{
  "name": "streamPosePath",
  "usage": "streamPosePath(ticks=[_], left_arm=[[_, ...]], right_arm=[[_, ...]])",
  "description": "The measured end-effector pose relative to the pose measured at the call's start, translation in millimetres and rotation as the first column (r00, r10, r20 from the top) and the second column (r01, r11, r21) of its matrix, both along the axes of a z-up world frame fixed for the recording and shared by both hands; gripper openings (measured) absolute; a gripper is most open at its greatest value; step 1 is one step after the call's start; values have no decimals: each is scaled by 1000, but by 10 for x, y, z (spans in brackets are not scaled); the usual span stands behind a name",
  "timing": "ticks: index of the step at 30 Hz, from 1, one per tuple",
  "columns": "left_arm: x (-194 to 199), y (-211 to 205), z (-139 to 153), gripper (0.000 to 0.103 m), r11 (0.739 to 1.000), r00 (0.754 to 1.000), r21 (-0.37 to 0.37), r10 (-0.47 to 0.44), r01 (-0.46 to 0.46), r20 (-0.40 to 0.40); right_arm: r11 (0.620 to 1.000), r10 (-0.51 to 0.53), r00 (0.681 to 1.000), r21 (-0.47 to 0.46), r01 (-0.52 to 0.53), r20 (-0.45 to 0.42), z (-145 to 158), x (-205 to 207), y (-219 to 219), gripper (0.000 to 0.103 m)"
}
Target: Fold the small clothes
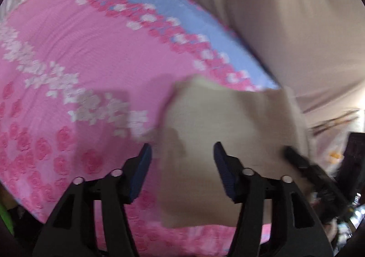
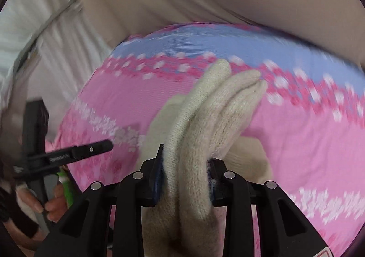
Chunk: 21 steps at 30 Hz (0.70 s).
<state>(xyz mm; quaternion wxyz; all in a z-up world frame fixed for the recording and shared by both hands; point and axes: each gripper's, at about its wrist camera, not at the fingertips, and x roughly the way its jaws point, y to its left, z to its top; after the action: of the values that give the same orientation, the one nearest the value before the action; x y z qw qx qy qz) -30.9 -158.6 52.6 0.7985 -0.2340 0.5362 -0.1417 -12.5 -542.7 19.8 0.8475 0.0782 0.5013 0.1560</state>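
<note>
Right gripper [image 2: 186, 162] clamped on a cream knitted glove [image 2: 205, 120], pads pressing the fabric from both sides near its middle; glove fingers bunched together and pointing up and away over the pink flowered cloth [image 2: 308, 142]. More cream fabric [image 2: 248, 158] visible just behind the clamped part, lying on the cloth; whether it belongs to the same glove, cannot tell. Left gripper [image 1: 182, 158] with fingers spread wide apart, nothing between them, positioned above a flat beige piece [image 1: 216, 142] lying on the pink flowered cloth [image 1: 79, 51]; view blurred, so type of piece cannot be told. Cloth bordered by a blue band [image 1: 182, 10] along its far edge, beige curtain-like fabric [image 1: 285, 17] beyond it. Left gripper also seen from the right wrist view at lower left [image 2: 91, 149], held in a bare hand [image 2: 52, 202], well apart from the glove.
</note>
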Motion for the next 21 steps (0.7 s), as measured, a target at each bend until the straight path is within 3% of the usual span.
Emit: streamPosePath(ticks=[2, 3, 6, 9, 10, 11, 12, 13, 15, 16, 17, 19, 21], left_arm=[[-77, -24, 89, 80, 997, 999, -73, -21, 24, 42], [-117, -39, 98, 82, 998, 998, -59, -18, 22, 54], [-153, -31, 9, 81, 1000, 999, -24, 9, -8, 32], [-154, 41, -36, 81, 998, 999, -23, 52, -52, 0], [-145, 55, -58, 81, 998, 998, -19, 59, -60, -3], [-132, 59, -92, 82, 998, 998, -6, 66, -66, -11], [-116, 58, -132, 82, 998, 997, 6, 70, -70, -18], [-97, 41, -190, 82, 997, 997, 21, 75, -74, -31], [-78, 18, -310, 82, 996, 994, 37, 81, -78, -68], [-65, 2, -376, 82, 996, 993, 37, 82, -79, -88], [-61, 0, -423, 82, 996, 991, 32, 83, -81, -101], [-56, -26, -548, 82, 997, 987, 27, 77, -74, -139], [-48, -68, -698, 85, 998, 983, 13, 58, -56, -172]], right_arm=[[999, 43, 999, -20, -43, -5, -124, 8, 256, 29], [999, 45, 999, -21, -45, -16, -175, 17, 313, 29], [997, 69, 997, -15, -69, -29, -203, 15, 407, 28], [999, 38, 999, 3, -38, 7, -134, -10, 116, 28], [1000, 5, 1000, 3, -5, 14, -163, -14, -60, 33], [999, -37, 999, -8, 37, 23, -235, -24, -285, 54], [997, -76, 997, -30, 77, 28, -350, -30, -492, 68], [991, -126, 992, -56, 125, -8, -551, -33, -739, 86], [973, -225, 957, -89, 212, -185, -939, -51, -1112, 82], [962, -271, 929, -48, 268, -253, -1061, -107, -1283, 80], [941, -304, 907, 55, 333, -291, -1128, -211, -1451, 80], [879, -335, 883, 229, 419, -330, -1225, -381, -1655, 80], [827, -335, 863, 321, 461, -378, -1391, -442, -1722, 83]])
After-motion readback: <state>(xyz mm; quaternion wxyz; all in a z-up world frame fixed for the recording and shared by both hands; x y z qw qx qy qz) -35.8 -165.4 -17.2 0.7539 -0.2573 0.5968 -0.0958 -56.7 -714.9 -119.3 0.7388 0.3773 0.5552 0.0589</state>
